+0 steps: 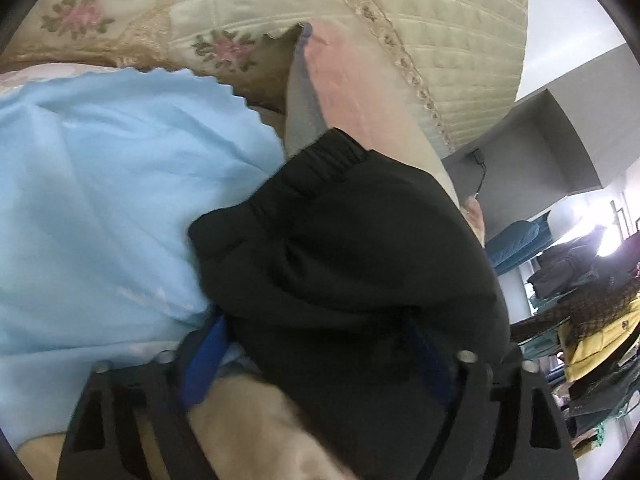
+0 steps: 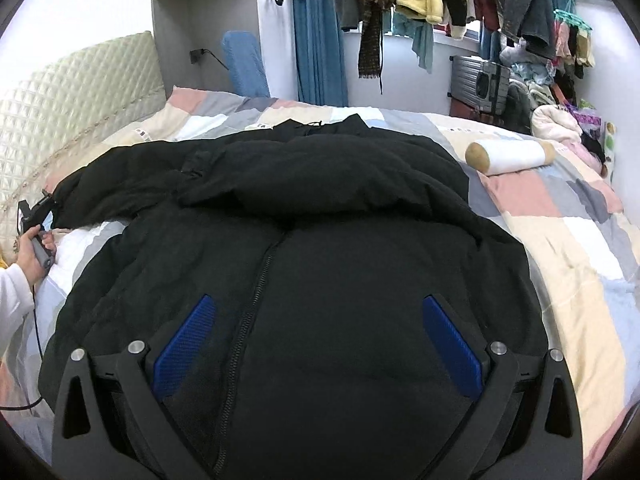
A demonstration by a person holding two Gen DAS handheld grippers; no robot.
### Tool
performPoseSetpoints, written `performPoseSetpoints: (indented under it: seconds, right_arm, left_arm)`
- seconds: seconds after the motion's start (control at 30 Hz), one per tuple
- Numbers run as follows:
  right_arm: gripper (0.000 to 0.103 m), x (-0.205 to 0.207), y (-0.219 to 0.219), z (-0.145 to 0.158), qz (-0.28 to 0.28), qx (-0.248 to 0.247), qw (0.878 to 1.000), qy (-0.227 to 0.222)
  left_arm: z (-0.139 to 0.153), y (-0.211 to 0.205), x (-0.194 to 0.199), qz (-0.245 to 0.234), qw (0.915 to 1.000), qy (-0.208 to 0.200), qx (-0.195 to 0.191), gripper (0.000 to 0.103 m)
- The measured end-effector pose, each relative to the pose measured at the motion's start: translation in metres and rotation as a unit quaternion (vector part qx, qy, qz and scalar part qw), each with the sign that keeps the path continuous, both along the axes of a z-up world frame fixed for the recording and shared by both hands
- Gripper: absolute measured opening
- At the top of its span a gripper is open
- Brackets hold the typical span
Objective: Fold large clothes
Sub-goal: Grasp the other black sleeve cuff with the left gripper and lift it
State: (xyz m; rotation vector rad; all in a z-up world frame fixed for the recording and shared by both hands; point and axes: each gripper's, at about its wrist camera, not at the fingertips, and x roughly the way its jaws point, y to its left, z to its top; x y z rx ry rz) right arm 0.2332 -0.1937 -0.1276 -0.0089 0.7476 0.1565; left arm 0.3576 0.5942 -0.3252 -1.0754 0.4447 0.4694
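Patchwork bed (image 2: 560,240), black jacket (image 2: 320,220) sleeve between left gripper (image 1: 320,344) pads, right gripper (image 2: 318,344) apart, bolster (image 2: 510,156) nearby

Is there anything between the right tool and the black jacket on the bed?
Nothing visible. The right tool hangs open right over the black jacket, near its zipper; only jacket cloth shows between its blue pads.

blk jacket (image 2: 304,208) flat on bed (image 2: 568,248) | r gripper (image 2: 318,344) open over it - zip (image 2: 244,320) shut

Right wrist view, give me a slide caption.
Open right gripper hovers above a black puffer jacket spread on a patchwork bed, left gripper at its sleeve cuff.
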Motion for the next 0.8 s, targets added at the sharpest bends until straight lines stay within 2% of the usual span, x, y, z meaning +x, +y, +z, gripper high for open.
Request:
performPoseSetpoints:
  seconds: [0.07, 0.13, 0.17, 0.27, 0.37, 0.53, 0.63, 0.73, 0.8]
  right_arm:
    - [0.103, 0.0, 0.006, -0.002, 0.005, -0.022, 1.0, 0.001]
    - [0.103, -0.002, 0.008, -0.002, 0.009, -0.028, 1.0, 0.001]
    - [0.103, -0.003, 0.009, -0.001, 0.01, -0.027, 1.0, 0.0]
    - [0.103, -0.005, 0.008, 0.003, 0.014, -0.032, 0.999, -0.004]
    - [0.103, -0.001, 0.004, 0.01, 0.014, -0.03, 0.999, -0.009]
    - [0.103, -0.004, -0.011, 0.017, 0.006, -0.001, 1.0, -0.01]
    - [0.103, -0.01, -0.019, 0.021, 0.003, 0.019, 1.0, -0.009]
    - [0.103, -0.019, -0.025, 0.028, 0.004, 0.02, 1.0, -0.023]
    - [0.103, -0.026, -0.031, 0.031, 0.004, 0.021, 0.999, -0.03]
  left_arm:
    - [0.0, 0.0, 0.006, -0.009, 0.9999, -0.003, -0.011, 0.055]
    - [0.002, -0.002, 0.012, -0.015, 0.9998, 0.0, -0.012, 0.042]
    - [0.006, -0.003, 0.012, -0.015, 0.9999, 0.001, -0.009, 0.029]
    - [0.028, -0.018, -0.002, 0.018, 0.9993, -0.023, 0.025, 0.01]
    - [0.049, -0.028, -0.009, 0.039, 0.9978, -0.025, 0.048, 0.006]
    - [0.098, -0.053, -0.017, 0.037, 0.994, -0.02, 0.101, 0.004]
    - [0.137, -0.07, -0.021, 0.032, 0.9911, -0.031, 0.126, 0.004]
    - [0.17, -0.087, -0.032, 0.032, 0.9895, -0.047, 0.133, 0.004]
    - [0.201, -0.103, -0.033, 0.024, 0.9866, -0.055, 0.152, 0.004]
